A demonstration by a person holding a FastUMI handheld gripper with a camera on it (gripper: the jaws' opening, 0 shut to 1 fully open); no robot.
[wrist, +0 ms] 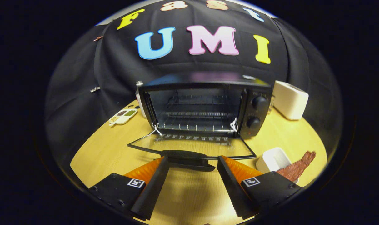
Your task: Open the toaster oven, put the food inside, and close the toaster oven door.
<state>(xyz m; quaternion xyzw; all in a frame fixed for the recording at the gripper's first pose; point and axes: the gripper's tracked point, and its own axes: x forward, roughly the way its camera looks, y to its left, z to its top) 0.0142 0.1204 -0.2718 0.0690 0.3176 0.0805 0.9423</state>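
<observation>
So the toaster oven (pixel 205 106) sits toward the back edge of the wooden tabletop (pixel 108 153), and its glass door (pixel 192 147) is dropped all the way down flat, with the door handle (pixel 184 154) pointing at the gripper (pixel 193 162). The wire rack (pixel 195 120) inside is bare. The fingers are spread apart with nothing in them, tips just short of the handle, one on each side of it. The food, a reddish strip of meat (pixel 297 167), lies on a white dish (pixel 273 159) near the right front edge, beside the right finger. A white box (pixel 291 99) stands right of the oven, and a small divided spice tray (pixel 123 116) sits to its left.
</observation>
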